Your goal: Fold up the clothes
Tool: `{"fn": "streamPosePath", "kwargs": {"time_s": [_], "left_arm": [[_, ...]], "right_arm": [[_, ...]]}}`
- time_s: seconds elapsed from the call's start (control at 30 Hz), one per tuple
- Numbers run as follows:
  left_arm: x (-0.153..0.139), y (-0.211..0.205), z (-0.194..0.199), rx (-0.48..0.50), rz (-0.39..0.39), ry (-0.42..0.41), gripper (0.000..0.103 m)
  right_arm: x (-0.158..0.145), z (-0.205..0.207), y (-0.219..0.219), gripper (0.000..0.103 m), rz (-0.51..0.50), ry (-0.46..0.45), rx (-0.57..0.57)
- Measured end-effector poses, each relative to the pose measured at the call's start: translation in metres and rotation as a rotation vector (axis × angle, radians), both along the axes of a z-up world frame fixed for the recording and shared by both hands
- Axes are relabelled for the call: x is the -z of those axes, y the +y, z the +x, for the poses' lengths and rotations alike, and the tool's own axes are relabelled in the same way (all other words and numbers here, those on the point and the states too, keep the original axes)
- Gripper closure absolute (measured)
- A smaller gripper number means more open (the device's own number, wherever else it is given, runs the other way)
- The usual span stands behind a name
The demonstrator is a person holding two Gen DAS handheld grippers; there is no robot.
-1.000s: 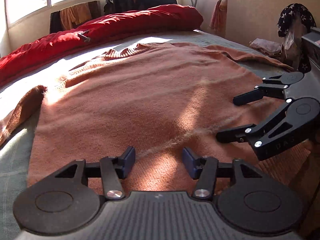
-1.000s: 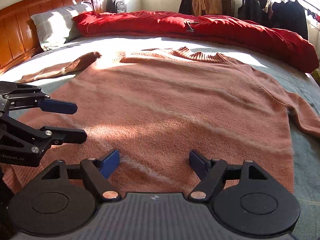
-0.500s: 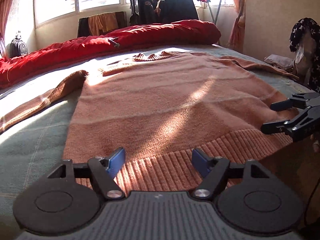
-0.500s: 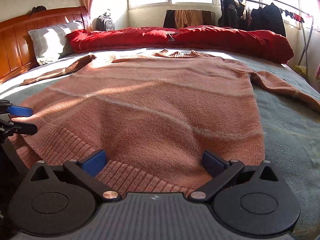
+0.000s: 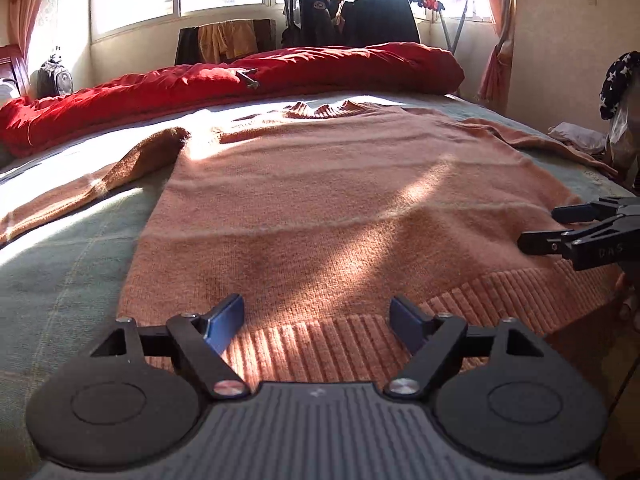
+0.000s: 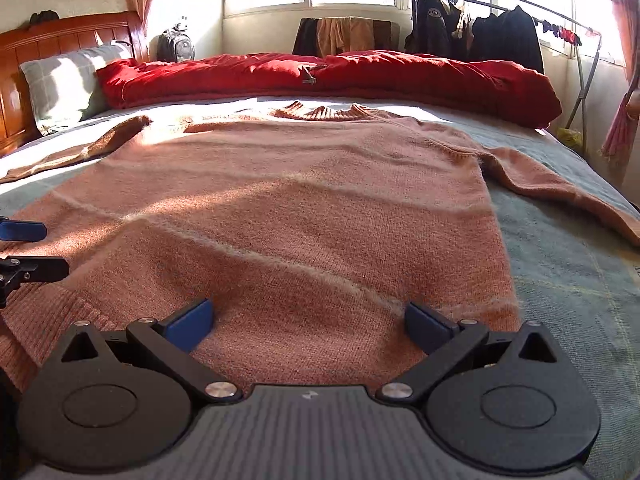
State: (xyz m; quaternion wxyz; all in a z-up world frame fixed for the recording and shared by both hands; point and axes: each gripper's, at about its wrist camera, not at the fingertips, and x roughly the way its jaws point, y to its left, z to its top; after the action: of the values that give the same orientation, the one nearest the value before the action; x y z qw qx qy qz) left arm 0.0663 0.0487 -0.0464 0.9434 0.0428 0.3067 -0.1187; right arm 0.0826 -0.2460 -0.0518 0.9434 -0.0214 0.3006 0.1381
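Both tongs hover at the near hem of the sweater, and the coming move turns on how that hem lies to them: the left tongs [image 5: 316,320], at the bottom centre of the left wrist view, have just been opening and stand wide with only the ribbed hem [image 5: 400,332] below the gap and nothing gripped; the right tongs [image 6: 308,322], bottom centre of the right wrist view, are spread as wide as they go, also empty, over the knit just above the hem's right corner. Largest first: the bed [image 5: 60,264] fills both frames, its grey-green cover bare at the lower left of the left view. The sweater [image 5: 340,208] lies flat on it, its long axis running from the tongs at the bottom up to the collar [image 6: 320,112] at upper centre, so the whole garment lies ahead of both tongs. One sleeve [image 5: 100,184] runs off to mid-left, the other [image 6: 560,188] to mid-right. The hem runs crosswise, so each hand seems about equally near its own corner; a fold would likely carry the hem up toward the collar
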Motion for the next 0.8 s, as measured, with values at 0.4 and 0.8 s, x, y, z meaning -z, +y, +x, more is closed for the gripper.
{"fn": "streamPosePath", "kwargs": {"time_s": [0.4,0.8], "left_arm": [[-0.018,-0.029,-0.028,0.111,0.061,-0.049,0.022],[-0.013,-0.030,-0.060,0.173,0.119,-0.033,0.022]], "right_arm": [[0.004,-0.005,0.001,0.000,0.002,-0.044,0.002],[0.009,-0.008,0.001,0.000,0.010,-0.078,-0.003]]}}
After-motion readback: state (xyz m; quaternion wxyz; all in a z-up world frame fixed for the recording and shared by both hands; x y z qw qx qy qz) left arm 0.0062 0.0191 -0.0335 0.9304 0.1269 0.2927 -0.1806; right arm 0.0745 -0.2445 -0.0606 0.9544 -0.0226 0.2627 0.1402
